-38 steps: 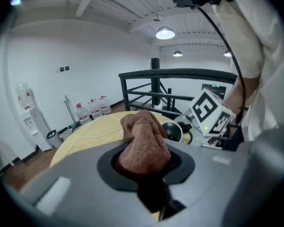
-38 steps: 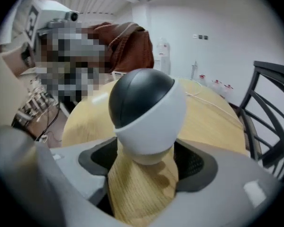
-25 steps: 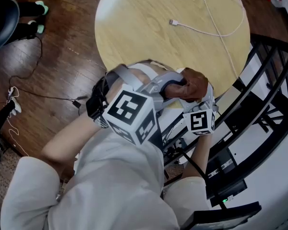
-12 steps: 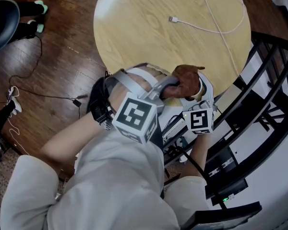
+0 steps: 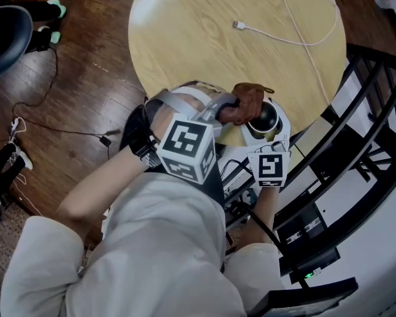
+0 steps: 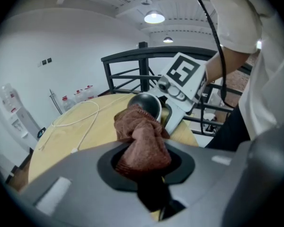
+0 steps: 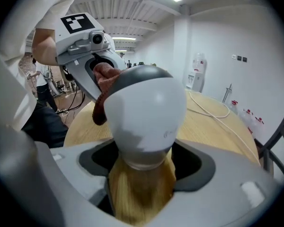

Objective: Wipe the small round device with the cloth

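The small round device point(image 5: 264, 118), white with a dark domed top, is held over the near edge of the round wooden table point(image 5: 204, 38). My right gripper point(image 5: 264, 129) is shut on its base. In the right gripper view the device point(image 7: 146, 110) fills the middle, between that gripper's point(image 7: 142, 171) jaws. A brown cloth point(image 5: 242, 103) is bunched in my left gripper point(image 5: 232, 111), which is shut on it. The cloth touches the left side of the device. From the left gripper view the cloth point(image 6: 141, 138) lies against the dark dome point(image 6: 147, 105), ahead of the left gripper point(image 6: 143, 162).
A white cable point(image 5: 297, 39) with a plug end lies across the far part of the table. A black metal railing point(image 5: 373, 127) runs along the right. Dark wooden floor with cords point(image 5: 59, 104) and a black chair point(image 5: 3, 32) are at the left.
The cloth has slid left off the top of the device, so the dark dome now shows. Both grippers have shifted slightly toward the table.
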### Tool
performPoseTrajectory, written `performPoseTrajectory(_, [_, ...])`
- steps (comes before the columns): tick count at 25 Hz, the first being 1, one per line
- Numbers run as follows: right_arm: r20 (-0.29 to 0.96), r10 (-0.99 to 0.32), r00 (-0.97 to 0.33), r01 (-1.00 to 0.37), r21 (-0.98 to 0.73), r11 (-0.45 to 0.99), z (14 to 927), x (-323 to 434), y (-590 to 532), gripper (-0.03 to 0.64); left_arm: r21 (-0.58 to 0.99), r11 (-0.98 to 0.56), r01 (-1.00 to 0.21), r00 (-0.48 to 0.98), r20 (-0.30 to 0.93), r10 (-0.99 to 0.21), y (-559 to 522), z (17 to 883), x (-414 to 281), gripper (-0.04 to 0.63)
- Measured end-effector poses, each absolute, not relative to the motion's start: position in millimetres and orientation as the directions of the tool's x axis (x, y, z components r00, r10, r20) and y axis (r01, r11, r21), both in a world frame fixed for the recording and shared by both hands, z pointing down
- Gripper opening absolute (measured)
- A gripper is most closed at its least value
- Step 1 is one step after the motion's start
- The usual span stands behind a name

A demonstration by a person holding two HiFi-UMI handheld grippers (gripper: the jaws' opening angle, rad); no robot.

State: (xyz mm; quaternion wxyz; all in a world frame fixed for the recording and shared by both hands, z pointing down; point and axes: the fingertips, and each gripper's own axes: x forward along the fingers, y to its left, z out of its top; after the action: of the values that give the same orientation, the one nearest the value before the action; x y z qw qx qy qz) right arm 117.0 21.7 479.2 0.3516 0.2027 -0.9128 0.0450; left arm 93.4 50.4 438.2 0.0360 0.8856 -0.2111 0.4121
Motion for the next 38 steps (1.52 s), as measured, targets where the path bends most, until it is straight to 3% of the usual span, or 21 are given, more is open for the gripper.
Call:
performPoseTrajectory(13, [0.669, -0.426, -0.609, -0.560, 0.017, 0.828, 480.9, 123.0, 24.7, 0.336, -0.028, -0.930, -0.366, 0.485, 0.847, -0.217, 48.1, 485.3, 88.8, 0.097])
performPoseTrajectory(19, [0.669, -0.425, -0.610, -0.569, 0.004, 0.822, 480.9, 126.3, 26.9, 0.331, -0.023, -0.937, -0.348, 0.476, 0.857, -0.197, 46.6, 491.9, 89.9, 0.097])
performPoseTrajectory(25, [0.672, -0.317, -0.669, -0.332, 0.111, 0.937, 478.5, 128.5, 25.1, 0.337, -0.086, -0.921, -0.379, 0.406, 0.879, -0.250, 41.3, 475.5, 64.6, 0.097])
performPoseTrajectory(31, [0.737, -0.071, -0.673, 0.008, 0.104, 0.995, 481.4, 120.3, 27.7, 0.350, 0.097, -0.824, -0.558, 0.649, 0.670, -0.360, 29.0, 404.3, 46.5, 0.097])
performPoseTrajectory(35, [0.765, 0.015, -0.644, 0.144, 0.102, 0.984, 483.0, 113.0, 28.1, 0.366, 0.061, -0.818, -0.571, 0.695, 0.567, -0.442, 19.9, 364.3, 55.0, 0.097])
performPoseTrajectory(38, [0.768, 0.029, -0.639, 0.159, 0.095, 0.983, 483.2, 112.4, 28.1, 0.367, 0.008, -0.856, -0.517, 0.739, 0.508, -0.442, 25.7, 347.7, 81.5, 0.097])
